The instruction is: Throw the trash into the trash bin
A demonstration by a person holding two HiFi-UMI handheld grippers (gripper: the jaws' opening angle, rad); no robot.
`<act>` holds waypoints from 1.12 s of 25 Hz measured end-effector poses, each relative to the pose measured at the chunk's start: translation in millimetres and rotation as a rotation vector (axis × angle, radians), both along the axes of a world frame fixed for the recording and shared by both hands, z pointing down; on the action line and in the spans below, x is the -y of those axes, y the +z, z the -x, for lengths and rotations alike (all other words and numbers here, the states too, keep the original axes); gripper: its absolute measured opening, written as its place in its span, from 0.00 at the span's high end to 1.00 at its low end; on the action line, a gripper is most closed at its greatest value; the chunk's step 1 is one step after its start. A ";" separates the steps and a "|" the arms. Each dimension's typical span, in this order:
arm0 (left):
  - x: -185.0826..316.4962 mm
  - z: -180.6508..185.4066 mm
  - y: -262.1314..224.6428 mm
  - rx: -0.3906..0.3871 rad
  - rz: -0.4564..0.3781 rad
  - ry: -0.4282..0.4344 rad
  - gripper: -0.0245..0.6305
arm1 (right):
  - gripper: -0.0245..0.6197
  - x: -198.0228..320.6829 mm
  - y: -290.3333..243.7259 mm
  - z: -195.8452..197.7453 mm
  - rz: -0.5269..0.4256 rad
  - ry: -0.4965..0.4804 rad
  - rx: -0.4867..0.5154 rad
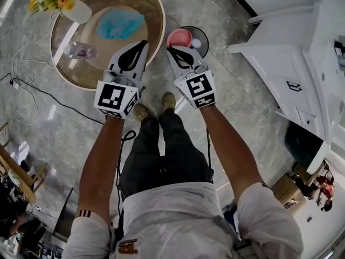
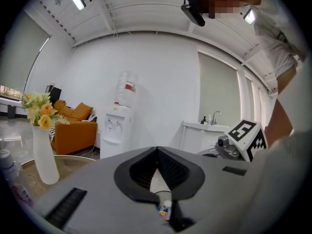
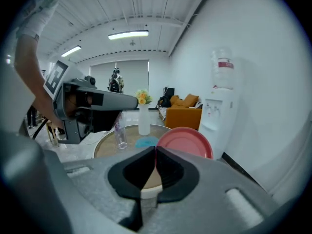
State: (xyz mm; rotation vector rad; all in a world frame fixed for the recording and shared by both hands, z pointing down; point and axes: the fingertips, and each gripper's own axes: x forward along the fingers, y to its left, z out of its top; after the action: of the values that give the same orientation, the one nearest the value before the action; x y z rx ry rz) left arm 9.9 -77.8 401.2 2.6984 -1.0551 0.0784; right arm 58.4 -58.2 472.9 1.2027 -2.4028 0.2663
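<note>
Black jaws of our right gripper point(image 1: 171, 49) are pinched tight on the rim of a pink plate point(image 1: 179, 37). The plate stands just past their tips, at the near edge of the trash bin point(image 1: 204, 32). We judge it light and thin, stiff enough to carry by the rim, though it may flex. Our left gripper point(image 1: 144, 43) is closed too, with nothing we can make out in it. Further off, a blue wad point(image 1: 119, 24) lies on the round table point(image 1: 148, 7).
</note>
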 end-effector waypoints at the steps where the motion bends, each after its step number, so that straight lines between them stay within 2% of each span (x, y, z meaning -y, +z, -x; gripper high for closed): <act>1: 0.5 -7.8 -2.8 0.000 -0.001 0.009 0.96 | 0.95 1.4 -0.2 -13.4 0.009 0.016 -0.007; 6: 4.6 -38.9 -18.3 0.004 -0.015 0.041 0.96 | 0.95 9.6 18.9 -76.0 0.099 0.060 -0.071; 11: 9.4 -54.0 -24.2 0.017 -0.019 0.045 0.96 | 0.95 14.2 47.5 -115.2 0.188 0.040 -0.135; 19: 12.3 -58.1 -17.5 0.049 -0.005 0.023 0.96 | 0.92 16.6 90.7 -146.7 0.308 -0.007 -0.219; 28: 20.3 -61.9 -12.4 0.057 0.004 0.000 0.96 | 0.85 24.0 105.9 -162.6 0.344 0.006 -0.243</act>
State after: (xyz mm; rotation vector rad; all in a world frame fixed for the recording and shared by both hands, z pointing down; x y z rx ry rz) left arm 71.8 -98.1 388.8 2.7079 -1.0698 0.1582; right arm 221.0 -82.2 578.8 1.0201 -2.0432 0.4834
